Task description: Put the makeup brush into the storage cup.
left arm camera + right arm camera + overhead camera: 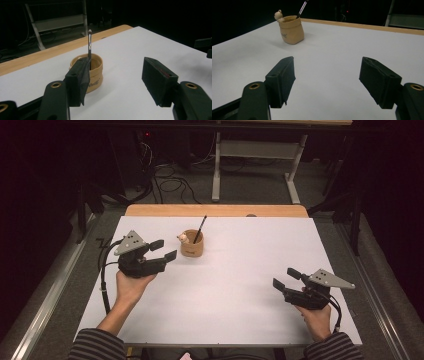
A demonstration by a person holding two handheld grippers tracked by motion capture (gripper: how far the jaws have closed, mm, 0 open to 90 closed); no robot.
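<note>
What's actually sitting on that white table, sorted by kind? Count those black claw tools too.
Tan pouch-shaped holder with a small figure on its rim: 1
Thin dark brush standing in the holder: 1
Black handheld claws: 2, left claw and right claw
Total: 4

High view overhead, facing forward; gripper views low, sharing cup [192, 245].

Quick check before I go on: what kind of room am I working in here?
Probably a lab or recording workspace: a white-topped table with a wooden edge, loose black cables on the grey carpet, a metal-framed bench behind, and dark surroundings.
</note>
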